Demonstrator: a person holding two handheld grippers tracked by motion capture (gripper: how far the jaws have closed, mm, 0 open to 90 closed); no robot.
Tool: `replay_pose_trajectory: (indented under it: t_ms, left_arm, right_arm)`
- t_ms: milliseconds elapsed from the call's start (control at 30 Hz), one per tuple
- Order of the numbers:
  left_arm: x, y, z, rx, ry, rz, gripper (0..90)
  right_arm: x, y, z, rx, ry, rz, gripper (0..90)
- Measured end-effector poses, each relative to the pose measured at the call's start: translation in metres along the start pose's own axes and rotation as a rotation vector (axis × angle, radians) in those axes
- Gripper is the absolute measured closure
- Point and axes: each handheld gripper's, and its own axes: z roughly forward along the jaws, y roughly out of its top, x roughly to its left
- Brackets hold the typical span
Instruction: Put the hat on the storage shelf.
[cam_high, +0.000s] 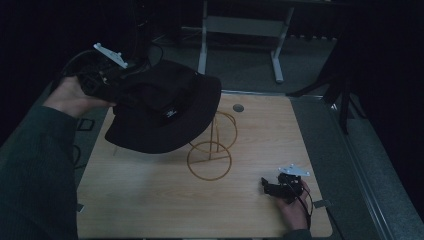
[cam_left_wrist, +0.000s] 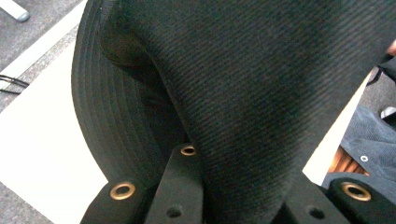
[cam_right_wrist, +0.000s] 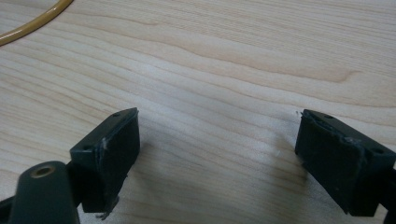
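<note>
A black bucket hat (cam_high: 165, 112) with a small white label hangs in the air over the table's left rear part, above a yellow wire hat stand (cam_high: 212, 150). My left gripper (cam_high: 120, 90) is shut on the hat's crown fabric (cam_left_wrist: 261, 93), which bunches between the jaws (cam_left_wrist: 243, 186). The brim curves away to the left in the left gripper view. My right gripper (cam_high: 269, 188) rests low at the table's front right, open, with bare wood between its pads (cam_right_wrist: 219, 120). A bit of the stand's yellow ring (cam_right_wrist: 32, 25) shows at the top left of the right gripper view.
The wooden table (cam_high: 150, 200) has a round grommet hole (cam_high: 238, 107) near its far edge. Behind it stands a white desk frame (cam_high: 277, 50). A dark tripod (cam_high: 342, 95) stands off the right rear corner. The floor around is grey.
</note>
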Motion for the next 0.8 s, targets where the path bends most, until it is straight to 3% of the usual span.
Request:
replay_pose_trajectory:
  t_ms: [800]
  left_arm:
    - [-0.021, 0.047, 0.020, 0.043, -0.021, 0.060, 88.0]
  right_arm:
    - [0.000, 0.000, 0.000, 0.000, 0.000, 0.000, 13.8]
